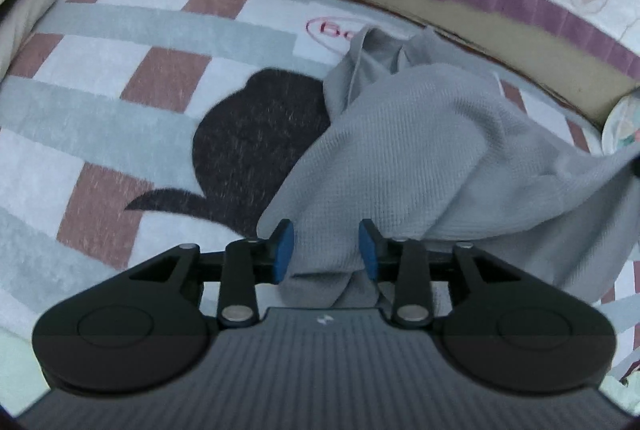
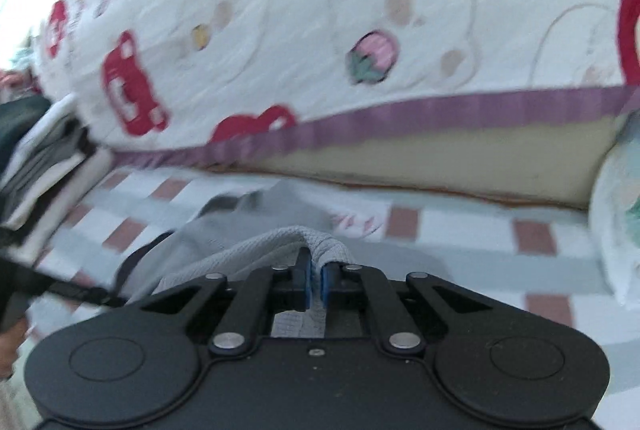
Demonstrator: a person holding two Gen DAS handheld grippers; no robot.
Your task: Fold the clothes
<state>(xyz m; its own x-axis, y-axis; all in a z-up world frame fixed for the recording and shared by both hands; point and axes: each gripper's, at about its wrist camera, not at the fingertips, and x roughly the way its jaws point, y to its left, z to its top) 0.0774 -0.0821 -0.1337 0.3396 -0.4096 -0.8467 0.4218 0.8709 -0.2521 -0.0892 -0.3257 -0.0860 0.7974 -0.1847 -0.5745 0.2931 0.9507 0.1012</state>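
Currently: grey waffle-knit garment [image 1: 420,157], lifted over checked rug [image 1: 120,77].
Right gripper [image 2: 315,284] clamped on its edge; left gripper [image 1: 326,250] parted, fabric passing between blue pads [image 1: 283,250].

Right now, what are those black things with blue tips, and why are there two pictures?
Those are two grabbing tools that a person holds, one in each hand. Each carries a camera looking along its fingers, so you get one picture per tool. The left gripper has its blue pads apart, with a grey garment bunched between them. The right gripper is pinched shut on an edge of the same grey cloth. It lies on a checked blanket, below a cartoon-print quilt. Folded clothes are stacked nearby.
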